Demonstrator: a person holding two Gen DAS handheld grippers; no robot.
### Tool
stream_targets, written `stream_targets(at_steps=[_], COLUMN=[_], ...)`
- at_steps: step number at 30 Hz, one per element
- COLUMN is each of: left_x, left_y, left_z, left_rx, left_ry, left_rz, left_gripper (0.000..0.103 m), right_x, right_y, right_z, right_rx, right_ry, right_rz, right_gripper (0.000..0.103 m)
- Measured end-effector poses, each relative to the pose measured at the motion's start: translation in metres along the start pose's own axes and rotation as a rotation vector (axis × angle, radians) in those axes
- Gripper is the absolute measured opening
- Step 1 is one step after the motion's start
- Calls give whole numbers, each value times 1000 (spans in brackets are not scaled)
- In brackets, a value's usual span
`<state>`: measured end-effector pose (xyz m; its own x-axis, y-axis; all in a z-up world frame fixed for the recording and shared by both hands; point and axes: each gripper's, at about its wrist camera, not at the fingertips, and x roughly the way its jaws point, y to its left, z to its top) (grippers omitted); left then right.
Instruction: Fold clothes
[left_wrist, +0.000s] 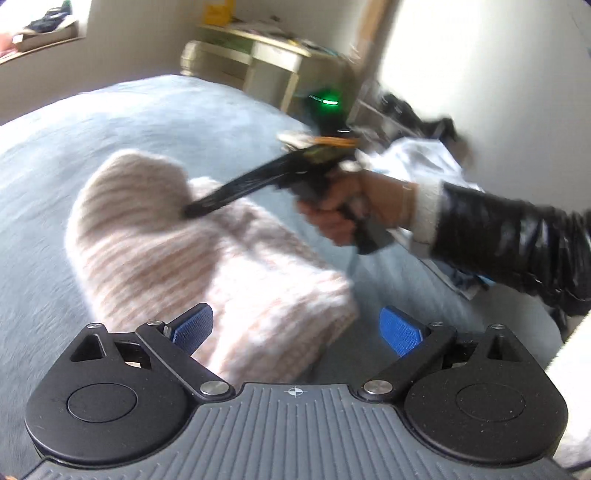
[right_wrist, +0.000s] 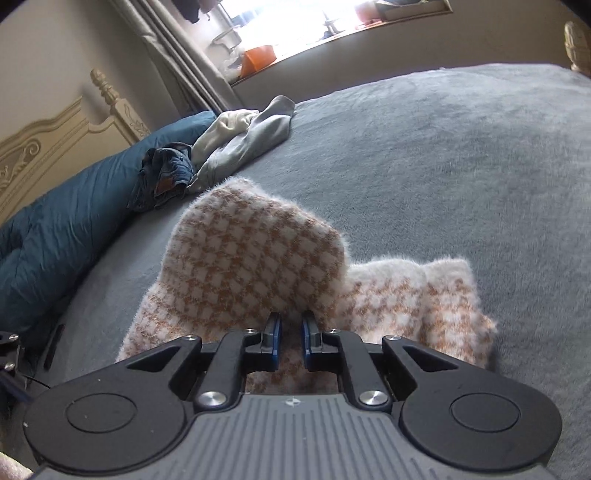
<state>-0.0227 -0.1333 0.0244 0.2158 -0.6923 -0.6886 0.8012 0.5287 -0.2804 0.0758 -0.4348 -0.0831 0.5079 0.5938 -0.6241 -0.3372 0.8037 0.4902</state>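
Grey bed (right_wrist: 443, 155), mid-fold: right gripper (right_wrist: 290, 341) nearly closed, pinching the sweater (right_wrist: 251, 251), left gripper (left_wrist: 295, 330) wide and empty, so next probably carry that flap over.

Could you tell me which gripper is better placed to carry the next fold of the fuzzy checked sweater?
Right, I'd say. The right gripper is nearly shut, apparently pinching a raised flap of the fuzzy checked sweater. The left gripper is wide open, holding nothing, above the sweater's near edge.
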Motion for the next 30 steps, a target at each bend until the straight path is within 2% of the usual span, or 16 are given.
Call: stream_targets(at_steps=[3, 5, 8, 9, 11, 13, 15, 19, 22, 24, 27, 30], left_x=[16, 24, 31, 35, 39, 42, 42, 44, 46, 48, 51, 52], left_y=[7, 1, -7, -9, -10, -8, -6, -2, -2, -3, -6, -7], left_z=[-8, -16, -27, -30, -35, -35, -35, -39, -41, -42, -44, -45], left_rx=[42, 89, 140, 159, 200, 192, 172, 146, 144, 148, 154, 168], left_ry=[16, 15, -16, -22, -37, -55, -76, -115, -133, -138, -143, -142], left_rz=[68, 83, 87, 109, 125, 106, 91, 76, 71, 72, 73, 78], left_gripper=[97, 96, 97, 98, 98, 98, 98, 98, 98, 98, 98, 98], right_x=[-9, -26, -59, -67, -77, -84, -92, -95, -79, -71, -63, -32], right_y=[-3, 1, 12, 16, 26, 36, 43, 37, 22, 24, 44, 60], right_z=[0, -2, -14, -20, -31, -38, -42, -48, -51, -46, -32, -17], right_rx=[91, 155, 244, 274, 322, 354, 373, 455, 558, 550, 452, 386], right_ry=[-18, -44, -79, -71, -43, -23, -47, -63, -25, -40, -70, 20], right_rz=[20, 19, 72, 87, 91, 86, 61, -45, -108, -115, -79, -46], right_gripper=[13, 17, 37, 44, 45, 45, 46, 63, 64, 64, 63, 63])
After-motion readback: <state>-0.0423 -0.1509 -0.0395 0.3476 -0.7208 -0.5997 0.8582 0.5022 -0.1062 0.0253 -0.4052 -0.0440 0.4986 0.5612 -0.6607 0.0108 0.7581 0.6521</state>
